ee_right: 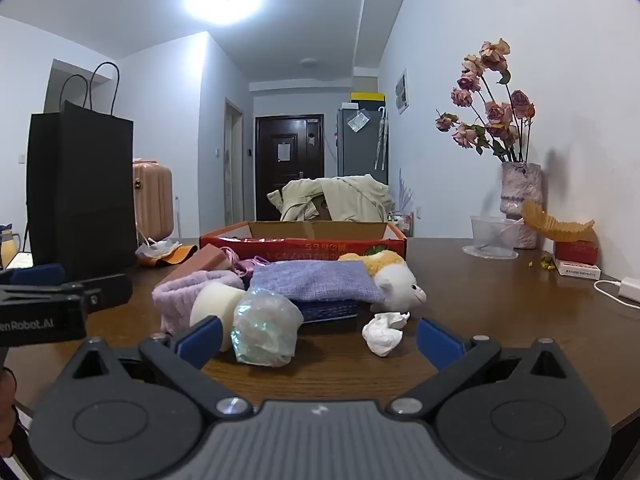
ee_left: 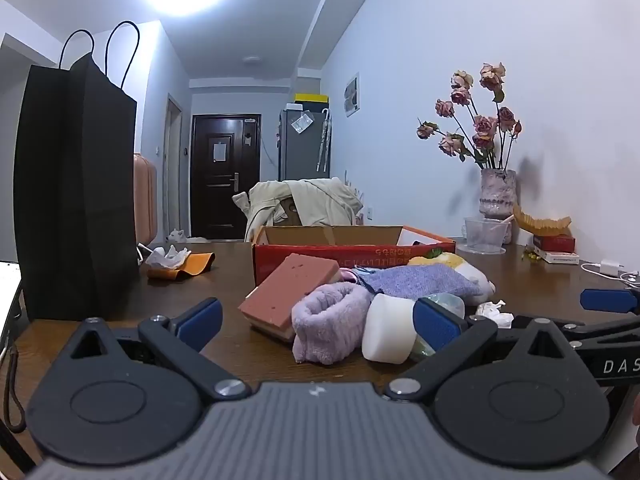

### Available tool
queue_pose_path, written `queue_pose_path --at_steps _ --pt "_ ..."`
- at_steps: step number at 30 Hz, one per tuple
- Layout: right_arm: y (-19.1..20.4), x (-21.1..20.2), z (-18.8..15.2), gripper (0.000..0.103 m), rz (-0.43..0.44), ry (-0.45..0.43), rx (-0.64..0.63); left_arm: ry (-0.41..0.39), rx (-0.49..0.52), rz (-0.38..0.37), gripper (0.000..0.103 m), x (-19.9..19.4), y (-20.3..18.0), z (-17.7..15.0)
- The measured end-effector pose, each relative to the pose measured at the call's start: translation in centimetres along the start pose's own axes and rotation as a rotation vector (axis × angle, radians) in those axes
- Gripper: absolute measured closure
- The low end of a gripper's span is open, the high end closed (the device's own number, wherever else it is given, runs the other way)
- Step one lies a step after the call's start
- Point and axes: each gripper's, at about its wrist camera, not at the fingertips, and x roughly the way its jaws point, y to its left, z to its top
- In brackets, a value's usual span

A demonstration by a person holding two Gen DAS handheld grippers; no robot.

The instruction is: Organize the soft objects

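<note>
A heap of soft things lies on the brown table [ee_left: 224,280] before a red cardboard box [ee_left: 352,254]: a pink sponge [ee_left: 294,288], a lilac fuzzy sock [ee_left: 330,322], a white foam block [ee_left: 390,328], a purple towel [ee_left: 416,280] and a plush toy [ee_left: 476,276]. My left gripper [ee_left: 318,322] is open, its fingers either side of the sock and foam block. My right gripper [ee_right: 318,338] is open and empty, with crumpled clear plastic [ee_right: 266,330] and a tissue wad [ee_right: 384,332] between its fingers. The towel [ee_right: 316,280], plush toy [ee_right: 396,280], foam block [ee_right: 212,306] and box [ee_right: 304,244] show there too.
A tall black paper bag [ee_left: 76,188] stands at the left. An orange cloth with tissue [ee_left: 180,264] lies beside it. A vase of dried roses [ee_left: 496,196], a clear plastic cup [ee_left: 482,236], small boxes [ee_left: 556,248] and a charger cable [ee_left: 608,270] are at the right by the wall.
</note>
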Motion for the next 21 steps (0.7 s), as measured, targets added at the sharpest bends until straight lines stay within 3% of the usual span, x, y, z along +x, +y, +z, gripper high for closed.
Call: queue_pose_path --at_steps 3,7,21 --pt "0.0 0.6 0.1 0.000 0.016 0.017 0.001 -0.015 0.007 -0.001 0.000 -0.1 -0.1 0.0" --pt "0.2 0.1 -0.2 0.000 -0.009 -0.038 0.002 -0.017 -0.001 -0.004 0.000 -0.1 0.2 -0.1" --pt "0.1 0.4 0.0 0.000 -0.005 -0.021 -0.002 -0.001 0.006 -0.004 0.000 0.5 0.0 0.4"
